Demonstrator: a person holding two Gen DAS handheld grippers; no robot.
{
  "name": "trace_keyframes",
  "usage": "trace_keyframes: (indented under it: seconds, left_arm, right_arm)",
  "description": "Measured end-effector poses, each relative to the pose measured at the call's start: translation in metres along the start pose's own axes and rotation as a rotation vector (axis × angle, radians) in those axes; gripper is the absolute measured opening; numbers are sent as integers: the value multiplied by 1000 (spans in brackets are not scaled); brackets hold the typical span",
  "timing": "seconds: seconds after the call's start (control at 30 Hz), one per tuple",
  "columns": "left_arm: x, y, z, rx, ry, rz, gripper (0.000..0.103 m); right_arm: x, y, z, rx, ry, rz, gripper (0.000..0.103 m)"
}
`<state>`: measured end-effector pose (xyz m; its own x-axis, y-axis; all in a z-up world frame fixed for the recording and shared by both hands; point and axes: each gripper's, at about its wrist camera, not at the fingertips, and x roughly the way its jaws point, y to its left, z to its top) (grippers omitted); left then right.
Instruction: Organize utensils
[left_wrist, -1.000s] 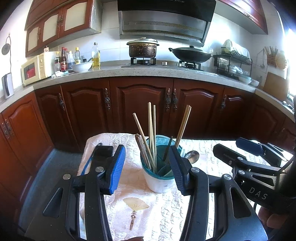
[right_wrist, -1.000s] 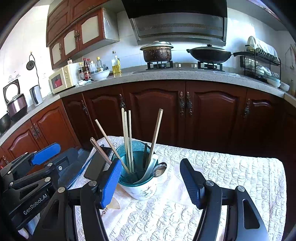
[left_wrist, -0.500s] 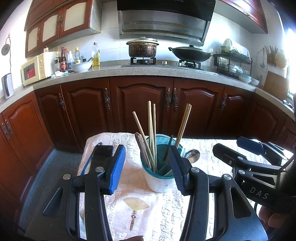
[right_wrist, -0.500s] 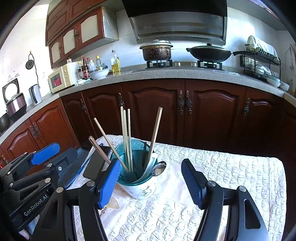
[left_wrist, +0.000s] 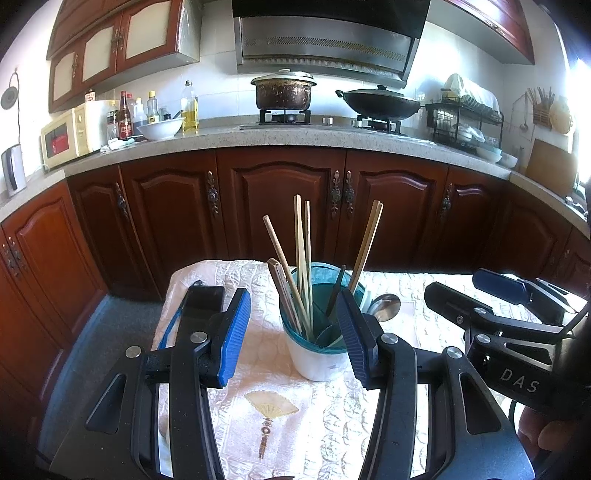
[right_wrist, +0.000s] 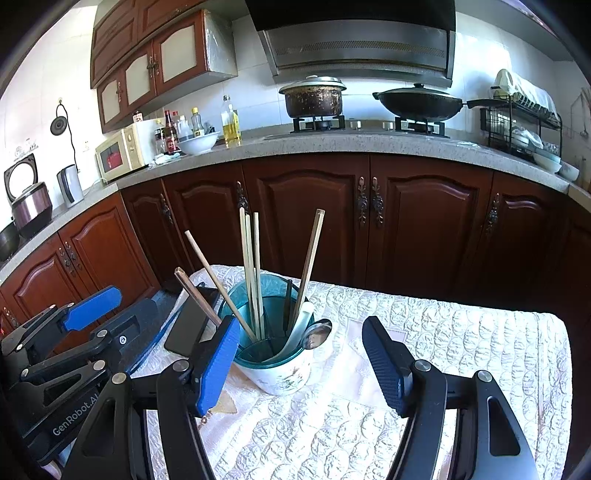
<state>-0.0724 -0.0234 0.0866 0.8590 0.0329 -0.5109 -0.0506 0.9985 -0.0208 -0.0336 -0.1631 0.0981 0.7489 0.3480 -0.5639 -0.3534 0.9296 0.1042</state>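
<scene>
A white cup with a teal rim stands on the quilted tablecloth. It holds several wooden chopsticks, a dark utensil and a metal spoon that leans over the rim. My left gripper is open just in front of the cup, holding nothing. In the right wrist view the same cup, chopsticks and spoon sit just beyond my right gripper, which is open and empty. The cup stands toward its left finger.
A flat black device with a blue cord lies on the cloth left of the cup. Behind the table run dark wooden cabinets under a counter with a pot, a wok, a microwave, bottles and a dish rack. The cloth extends right of the cup.
The right gripper's jaws have spread slightly wider. Both hands, the cup and the utensils stay where they were.
</scene>
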Motion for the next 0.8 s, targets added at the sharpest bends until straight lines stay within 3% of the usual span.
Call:
trace_keyframes:
  seconds: [0.8]
  left_arm:
    - [4, 1, -2, -2, 11, 5, 48]
  right_arm:
    - [8, -1, -2, -5, 15, 2, 66]
